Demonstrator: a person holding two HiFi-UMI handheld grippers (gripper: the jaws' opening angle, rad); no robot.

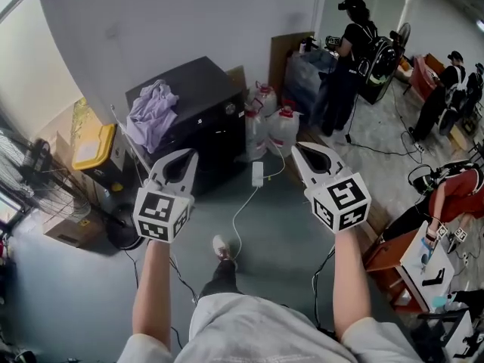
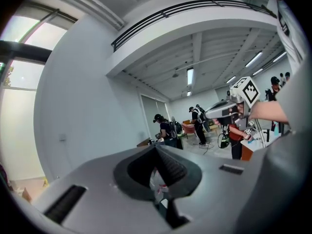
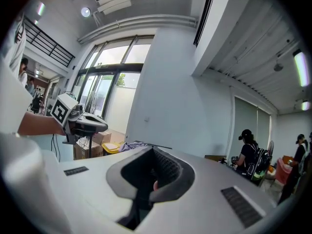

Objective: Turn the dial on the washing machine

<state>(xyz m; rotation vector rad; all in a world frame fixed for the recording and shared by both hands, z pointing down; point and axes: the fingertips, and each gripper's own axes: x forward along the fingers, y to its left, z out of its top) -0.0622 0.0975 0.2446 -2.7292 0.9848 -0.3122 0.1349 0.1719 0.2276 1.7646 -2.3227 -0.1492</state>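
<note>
Both of my grippers hang in the air on the near side of the washing machine (image 1: 198, 123), neither one touching it. That machine is the black box standing against the pale wall, and on its near face I can see a small round pale knob (image 1: 230, 109), which looks like the dial, though it is too small for me to be sure. The left gripper (image 1: 189, 157) sits just in front of the machine's near lower corner, with its tip pointing towards the machine. In the left gripper view its two fingers meet at the tip with nothing between them. The right gripper (image 1: 300, 151) is farther off to the machine's right, level with the left one. Its fingers are also pressed together on nothing, and the right gripper view shows only the hollow behind the closed tip. On top of the machine lies a crumpled lavender cloth (image 1: 151, 106), towards its left edge. To the machine's left stands a box with a yellow lid (image 1: 94, 146), and beyond that a floor fan (image 1: 34, 157). Close against the machine's right side are clear water jugs (image 1: 283, 127) with red caps. A white cable (image 1: 240, 216) runs across the grey floor from in front of the machine towards my shoe (image 1: 221, 246). Farther right of the machine, past the jugs, a person in black (image 1: 352, 44) stands facing away at a cluttered bench.
</note>
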